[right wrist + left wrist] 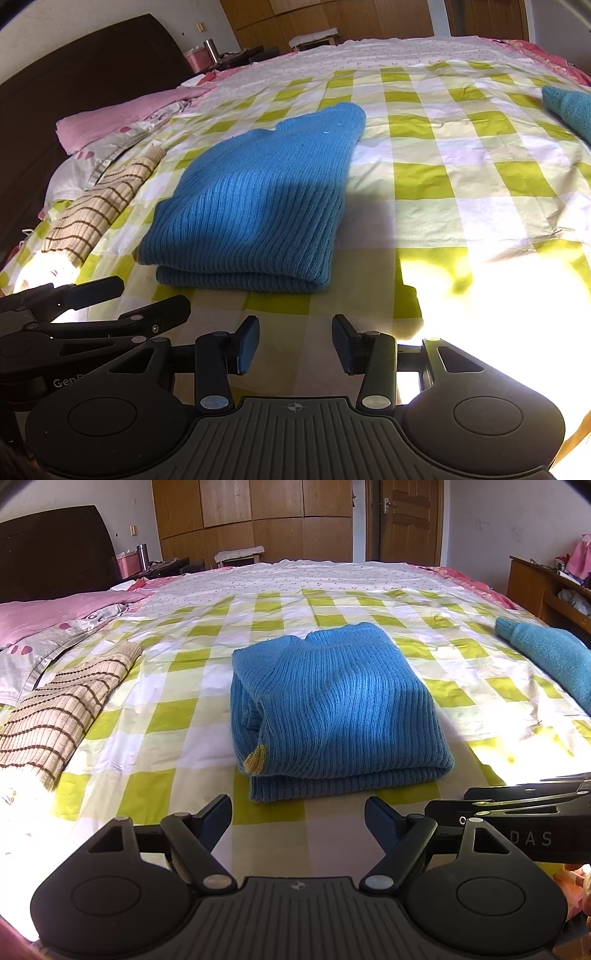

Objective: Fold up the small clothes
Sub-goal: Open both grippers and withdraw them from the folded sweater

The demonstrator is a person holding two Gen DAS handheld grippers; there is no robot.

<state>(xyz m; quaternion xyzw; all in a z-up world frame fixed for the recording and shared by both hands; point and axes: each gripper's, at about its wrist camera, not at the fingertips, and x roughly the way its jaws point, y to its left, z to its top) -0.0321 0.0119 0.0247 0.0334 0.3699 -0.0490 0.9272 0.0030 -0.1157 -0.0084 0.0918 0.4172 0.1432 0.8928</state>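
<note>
Sweater (332, 709), blue, lies folded on checked bedsheet (461, 657); both grippers' jaws spread, holding nothing

The teal garment (550, 657) runs off the right edge in both views. The striped cloth (55, 716) is cut by the left edge. Sun glare (498, 280) blanks the sheet's near corner.

Two blue knits (332, 709) (550, 657), one striped knit (62, 709)
</note>
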